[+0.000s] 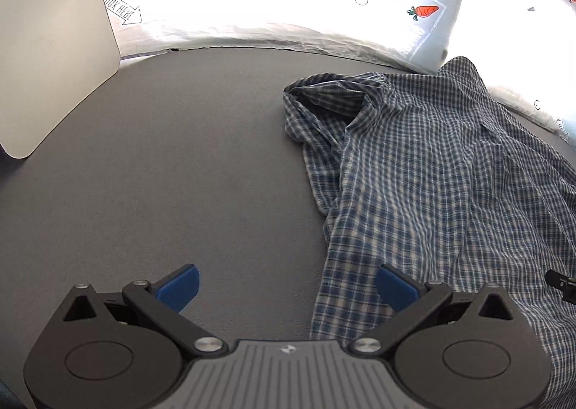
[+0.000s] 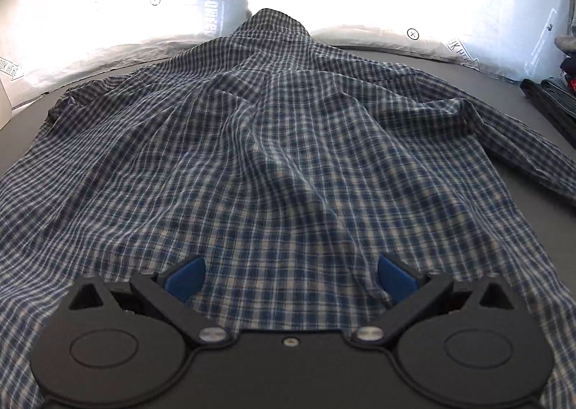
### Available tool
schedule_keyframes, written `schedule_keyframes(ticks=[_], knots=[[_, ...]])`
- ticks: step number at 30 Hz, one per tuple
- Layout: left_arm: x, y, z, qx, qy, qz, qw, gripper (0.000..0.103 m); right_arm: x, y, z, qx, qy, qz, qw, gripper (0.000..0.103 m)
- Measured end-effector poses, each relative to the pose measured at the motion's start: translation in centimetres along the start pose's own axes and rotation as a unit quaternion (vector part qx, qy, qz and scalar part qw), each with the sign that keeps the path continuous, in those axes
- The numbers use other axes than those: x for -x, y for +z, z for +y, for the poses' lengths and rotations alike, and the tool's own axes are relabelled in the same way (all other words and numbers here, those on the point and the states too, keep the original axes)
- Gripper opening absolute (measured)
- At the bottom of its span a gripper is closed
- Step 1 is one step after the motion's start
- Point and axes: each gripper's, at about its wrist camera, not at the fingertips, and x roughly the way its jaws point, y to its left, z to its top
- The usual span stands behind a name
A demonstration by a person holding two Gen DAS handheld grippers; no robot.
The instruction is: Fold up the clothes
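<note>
A blue and white checked shirt (image 2: 273,142) lies spread and rumpled on the grey surface (image 1: 162,171), collar toward the pillows. In the left wrist view the shirt (image 1: 424,171) fills the right half, with one sleeve (image 1: 316,114) bunched at its left edge. My left gripper (image 1: 288,286) is open over the bare surface at the shirt's left hem edge, nothing between its blue pads (image 1: 180,286). My right gripper (image 2: 291,279) hangs open over the shirt's lower back, its blue pads (image 2: 396,279) wide apart and gripping nothing.
White pillows with carrot prints (image 1: 288,6) line the far edge, brightly lit. A pale flat board (image 1: 46,49) stands at the far left. Folded dark clothes (image 2: 554,99) sit at the right edge. A dark part of the other gripper (image 1: 561,283) shows at the right.
</note>
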Motion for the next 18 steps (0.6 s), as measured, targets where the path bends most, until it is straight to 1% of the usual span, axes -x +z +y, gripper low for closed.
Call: schedule_keyframes(ticks=[3,6,10,13,15,18], knots=[[-1.8,1.1,1.7,-0.005,-0.015,0.002,0.9999,0.103,0.0,-1.1,0.1,-0.012,-0.008,-0.038,0.999,0.103],[-3.7,2.9,2.5,-0.015,-0.02,-0.011,0.9996,0.103,-0.2,-0.8,0.0,-0.014,-0.01,-0.036,0.999,0.103],[-6.8,6.3,2.8,-0.018,-0.035,-0.015,0.9991,0.103,-0.3,-0.7,0.0,-0.015,-0.01,-0.036,0.999,0.103],[-9.3,8.7,1.3,-0.029,-0.048,-0.014,0.9983,0.103,-0.4,-0.8,0.1,-0.018,-0.013,-0.036,0.999,0.103],[-11.1,10.4,0.2,-0.03,-0.056,-0.002,0.998,0.103,-0.5,-0.8,0.1,-0.018,-0.014,-0.036,0.999,0.103],[-13.0,12.3,-0.6,-0.022,-0.094,0.008,0.9953,0.103,-0.6,-0.7,0.3,-0.023,-0.021,-0.036,0.999,0.103]])
